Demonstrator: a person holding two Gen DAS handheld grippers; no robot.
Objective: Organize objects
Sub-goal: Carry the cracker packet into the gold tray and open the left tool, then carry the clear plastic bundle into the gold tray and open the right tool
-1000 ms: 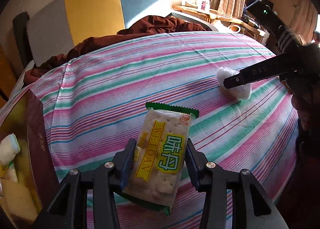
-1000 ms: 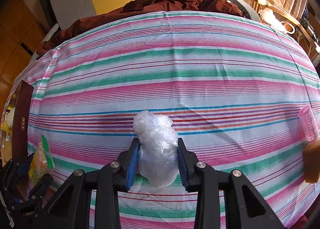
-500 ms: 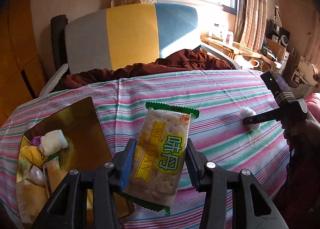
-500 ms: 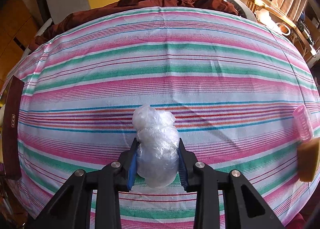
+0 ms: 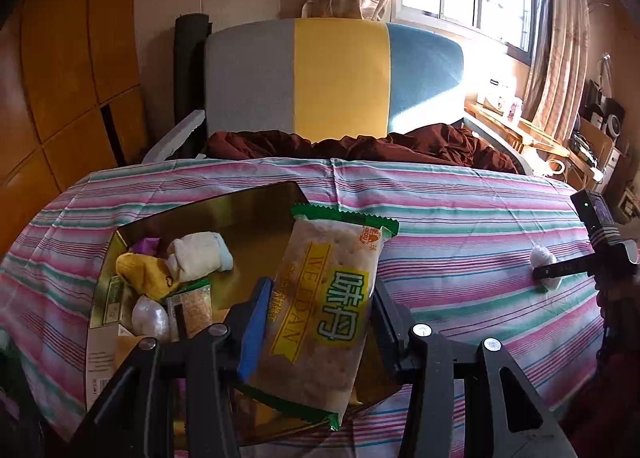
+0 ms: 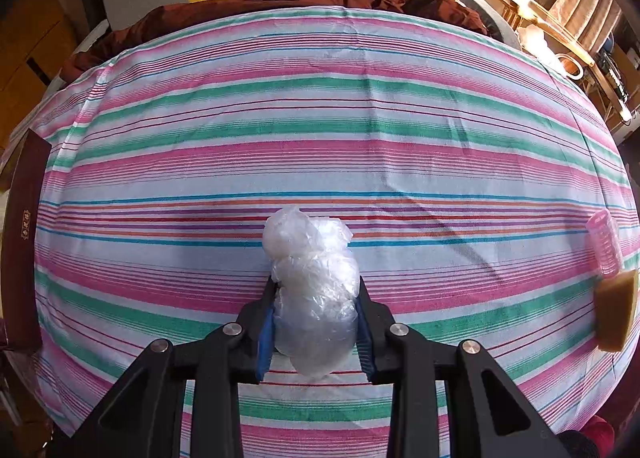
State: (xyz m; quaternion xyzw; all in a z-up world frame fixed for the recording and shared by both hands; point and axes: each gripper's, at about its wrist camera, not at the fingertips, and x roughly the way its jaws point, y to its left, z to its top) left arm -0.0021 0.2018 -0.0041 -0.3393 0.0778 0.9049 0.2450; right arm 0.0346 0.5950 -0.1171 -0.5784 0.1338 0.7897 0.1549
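My left gripper [image 5: 316, 322] is shut on a cracker packet [image 5: 326, 306] with a green edge and yellow label, held in the air above a gold-lined box [image 5: 248, 217]. The box holds a white sock roll [image 5: 200, 256], a yellow sock [image 5: 146, 276], a clear plastic ball and other snack packets. My right gripper [image 6: 316, 322] is shut on a crumpled clear plastic bag [image 6: 314, 290] low over the striped cloth [image 6: 320, 117]. In the left wrist view that same right gripper [image 5: 556, 270] shows at the far right with the plastic bag [image 5: 542, 258].
A pink hair roller [image 6: 604, 244] and a tan sponge block [image 6: 616, 312] lie at the cloth's right edge. The box's dark brown side [image 6: 24, 238] stands at the left edge. A dark red blanket [image 5: 360, 145] and a grey, yellow and blue headboard [image 5: 336, 73] lie behind.
My left gripper has swung left and upward with the cracker packet, bringing the gold-lined box fully into view beneath it. The right gripper with the plastic bag has shifted slightly over the cloth.
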